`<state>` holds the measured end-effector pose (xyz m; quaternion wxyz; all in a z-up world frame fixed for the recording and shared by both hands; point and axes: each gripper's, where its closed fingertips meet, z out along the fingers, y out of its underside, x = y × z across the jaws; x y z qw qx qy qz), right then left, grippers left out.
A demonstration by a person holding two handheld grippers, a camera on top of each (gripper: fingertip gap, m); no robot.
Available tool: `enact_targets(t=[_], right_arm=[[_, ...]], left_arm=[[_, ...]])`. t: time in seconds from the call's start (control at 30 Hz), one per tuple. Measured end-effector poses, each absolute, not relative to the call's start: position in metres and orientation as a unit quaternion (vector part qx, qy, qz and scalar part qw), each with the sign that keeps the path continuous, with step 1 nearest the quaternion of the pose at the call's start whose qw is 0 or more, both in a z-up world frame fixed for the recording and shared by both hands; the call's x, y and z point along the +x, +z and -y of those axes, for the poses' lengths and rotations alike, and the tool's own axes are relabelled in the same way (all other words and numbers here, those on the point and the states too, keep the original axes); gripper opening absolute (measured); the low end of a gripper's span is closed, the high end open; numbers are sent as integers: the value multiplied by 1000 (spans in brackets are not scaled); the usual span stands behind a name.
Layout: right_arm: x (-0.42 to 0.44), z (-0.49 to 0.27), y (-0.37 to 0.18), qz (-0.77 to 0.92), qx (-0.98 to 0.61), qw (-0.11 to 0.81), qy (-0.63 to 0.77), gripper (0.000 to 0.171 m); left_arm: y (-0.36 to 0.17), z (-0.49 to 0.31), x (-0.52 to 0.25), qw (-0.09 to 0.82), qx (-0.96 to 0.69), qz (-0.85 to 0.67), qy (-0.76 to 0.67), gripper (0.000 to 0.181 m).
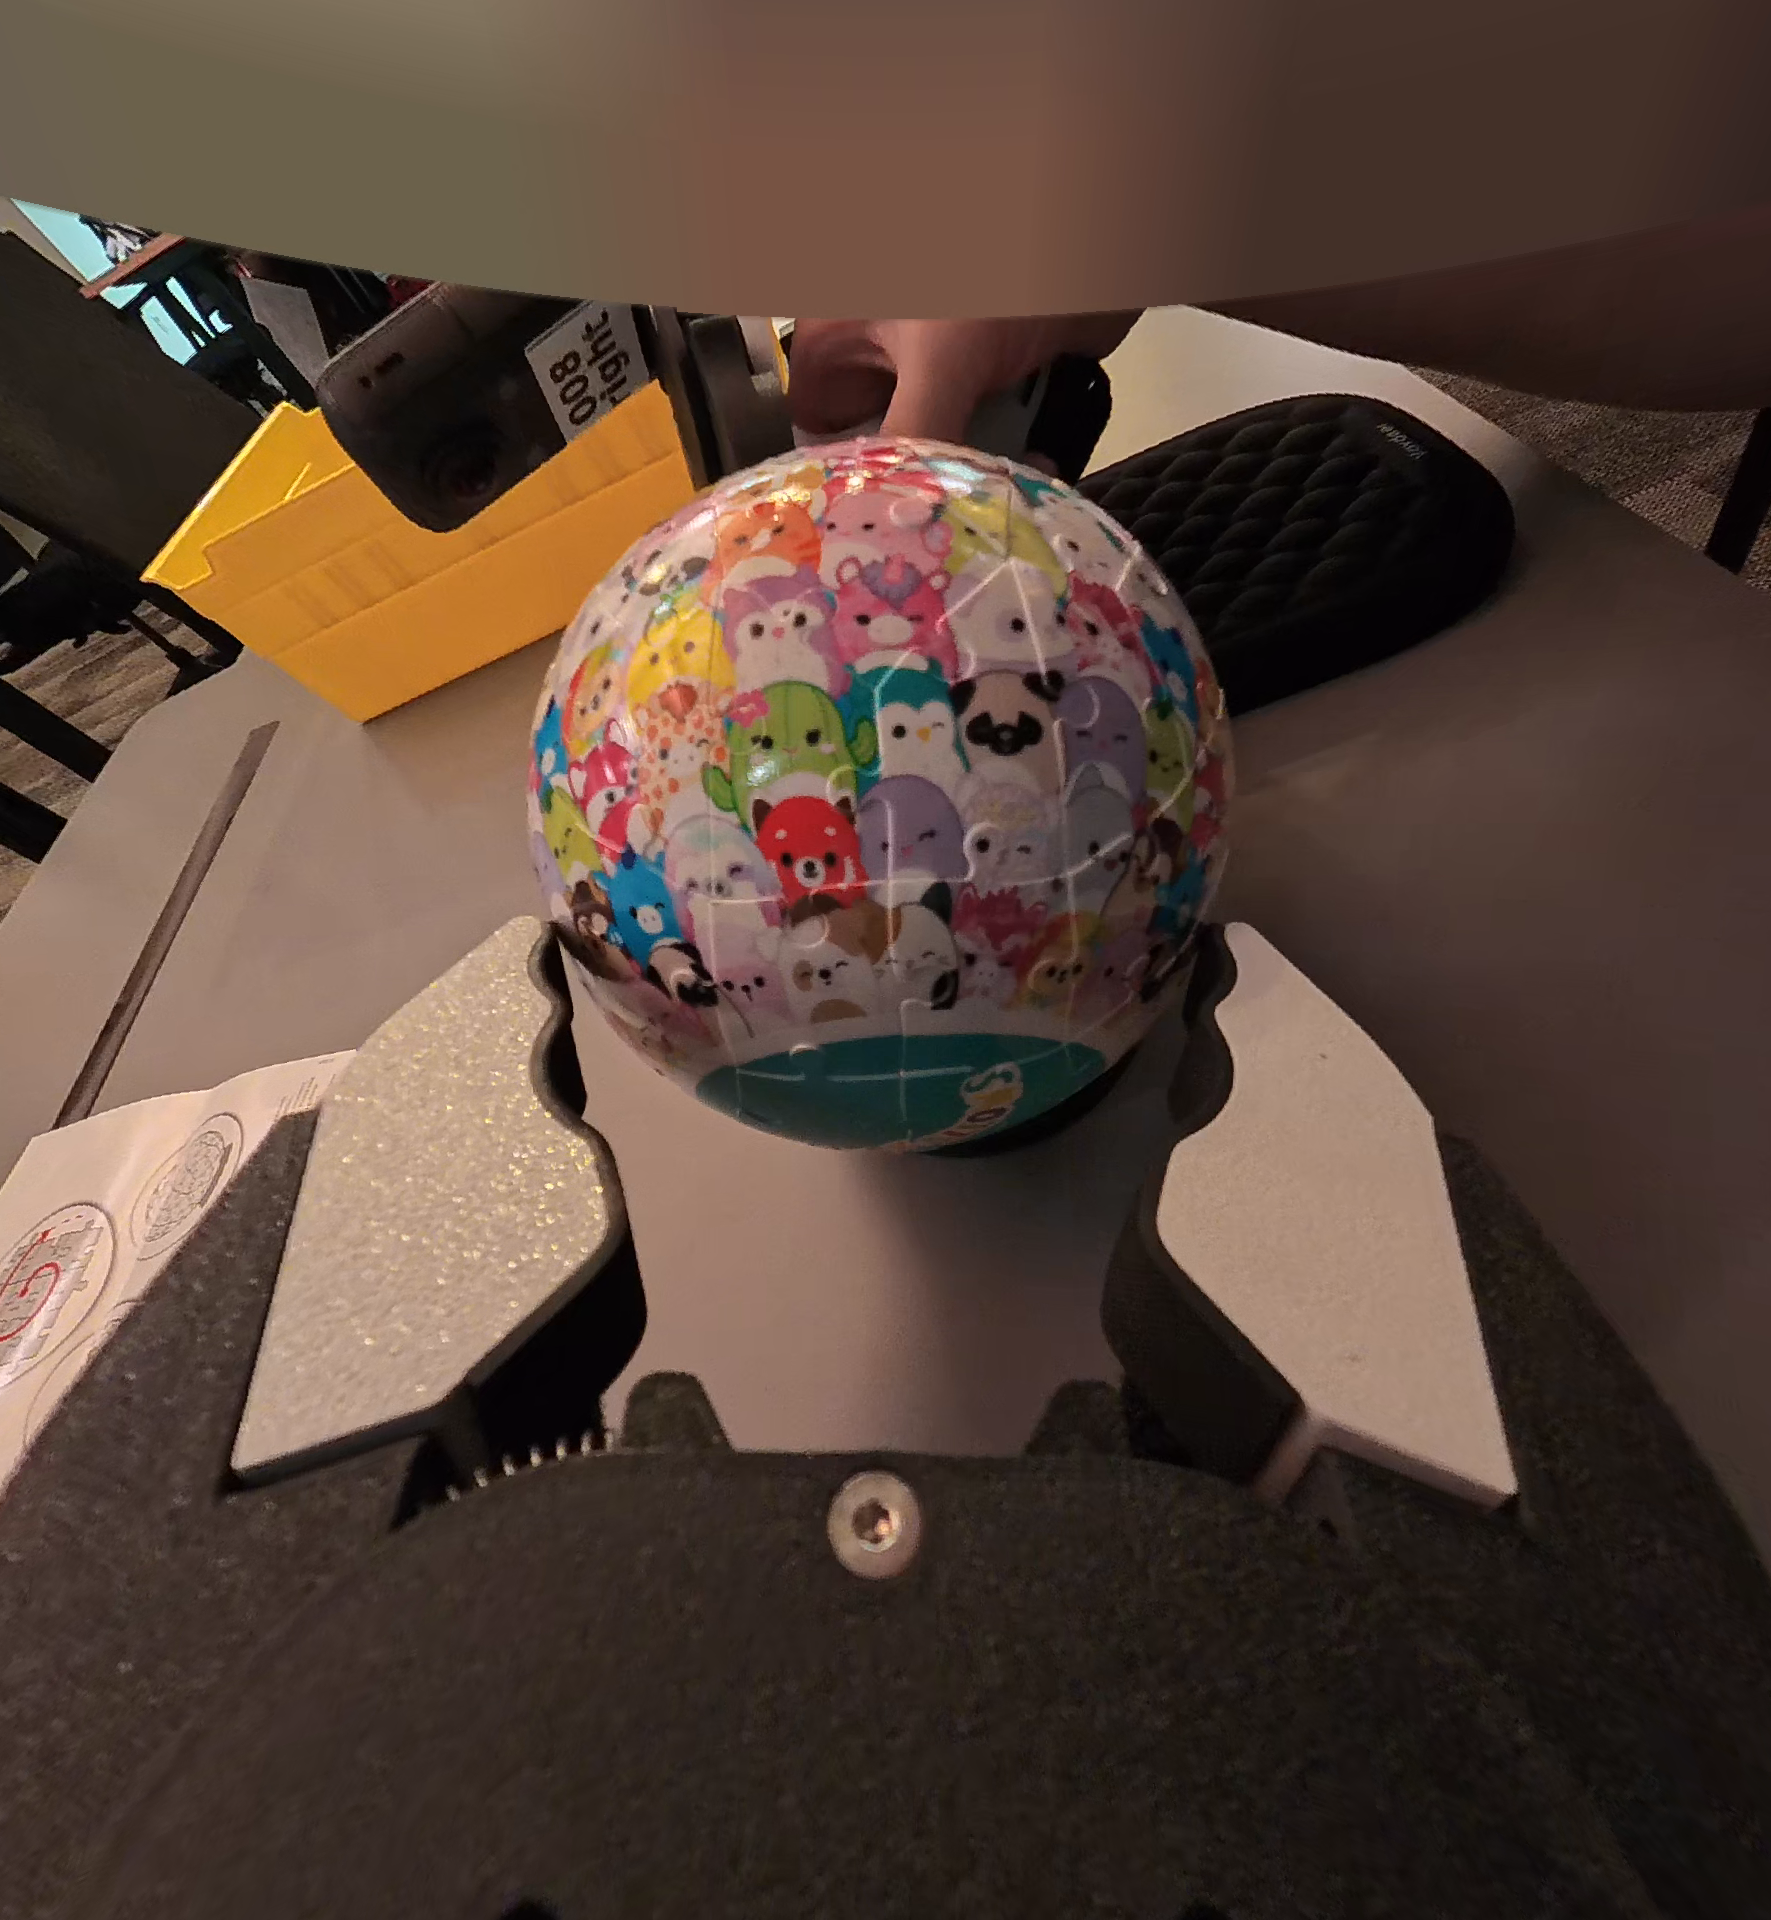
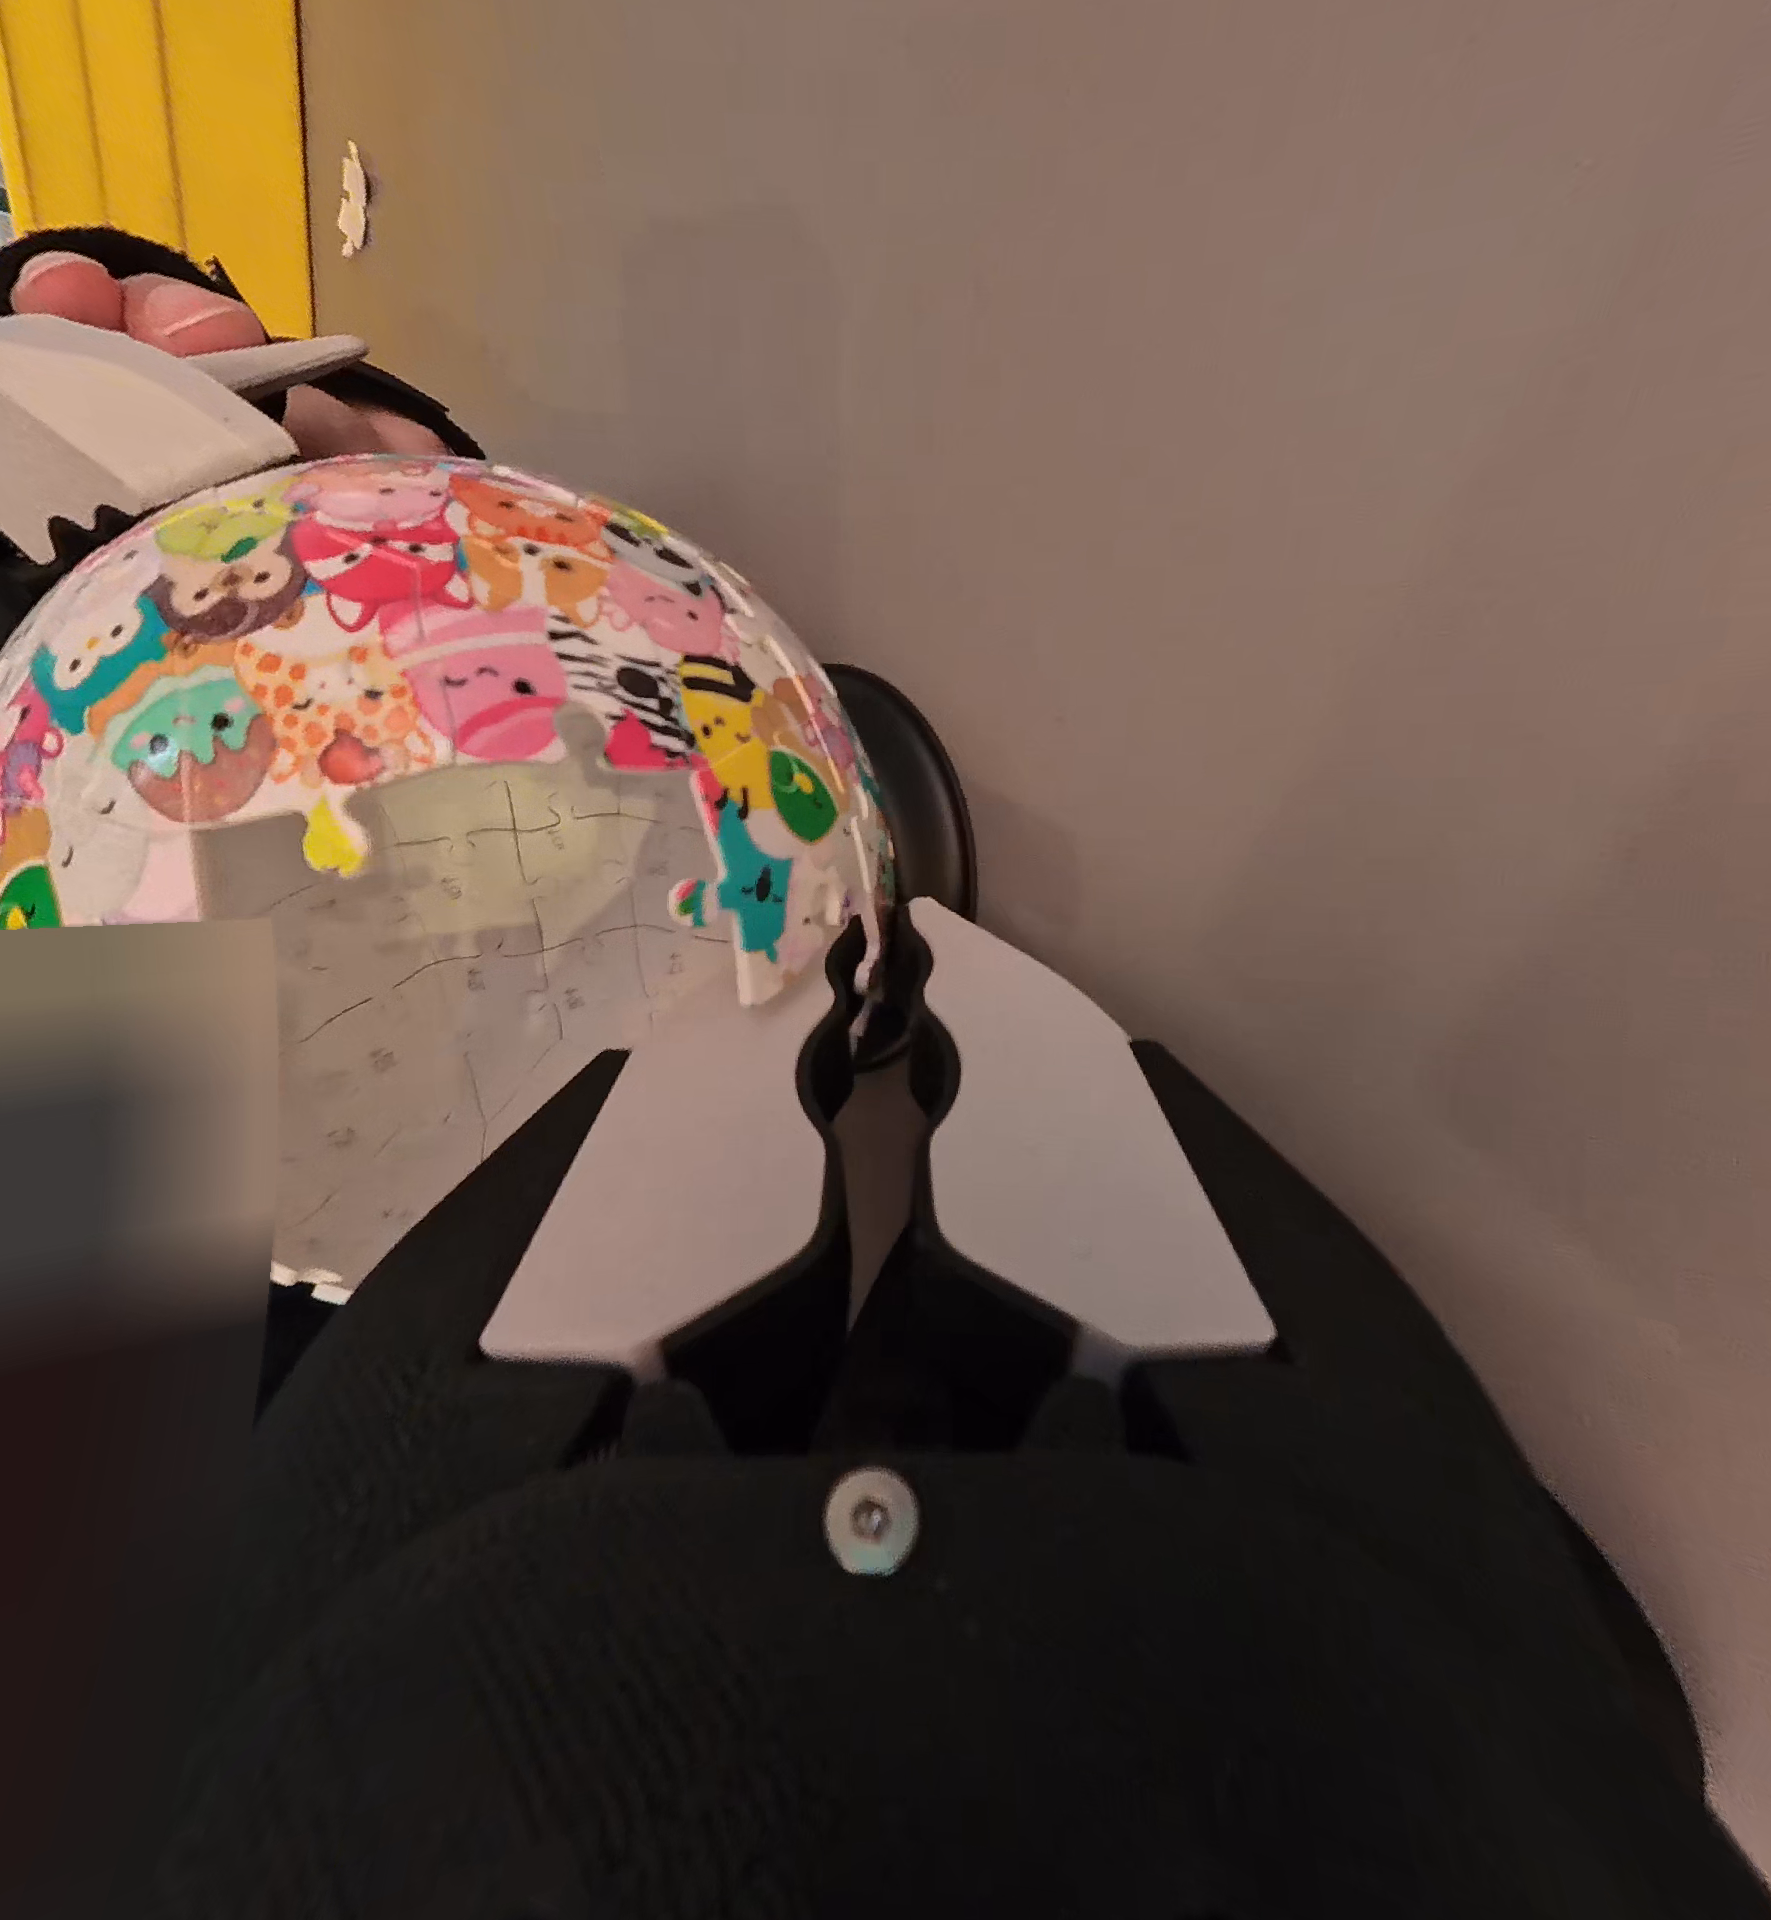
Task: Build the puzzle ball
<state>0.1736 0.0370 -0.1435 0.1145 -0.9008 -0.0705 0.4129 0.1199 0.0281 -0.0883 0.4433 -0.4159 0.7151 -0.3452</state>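
Observation:
The puzzle ball [image 1: 876, 748], covered in colourful cartoon animals, sits on a small black stand [image 1: 1026, 1138] on the grey table [image 1: 361, 883]. My left gripper [image 1: 886, 956] is closed on its lower sides, one finger on each side. In the right wrist view the ball [image 2: 393, 665] shows a large gap with the white inner faces of the far pieces [image 2: 507, 935]. My right gripper [image 2: 876, 935] is shut on a puzzle piece [image 2: 767, 914] at the right edge of that gap, next to the stand [image 2: 928, 810]. Its body and the hand holding it show behind the ball [image 1: 912, 384].
A yellow bin [image 1: 424, 582] stands at the back left of the table. A black quilted pad [image 1: 1296, 540] lies at the back right. A folded instruction sheet [image 1: 81, 1247] lies at the near left. One loose piece [image 2: 351, 197] lies on the table by the bin.

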Motion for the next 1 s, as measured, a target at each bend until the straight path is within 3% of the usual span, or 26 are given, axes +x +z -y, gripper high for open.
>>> enact_targets(t=[0.57,0.7,1.0], right_arm=[[173,-38,-144,70,-899,121,415,4],[173,-38,-141,58,-891,122,434,11],[198,-34,-118,54,-894,207,393,11]], left_arm=[[-87,-28,121,448,-413,-716,-341,112],[-88,-28,120,448,-414,-715,-341,111],[-87,-28,120,449,-415,-713,-343,111]])
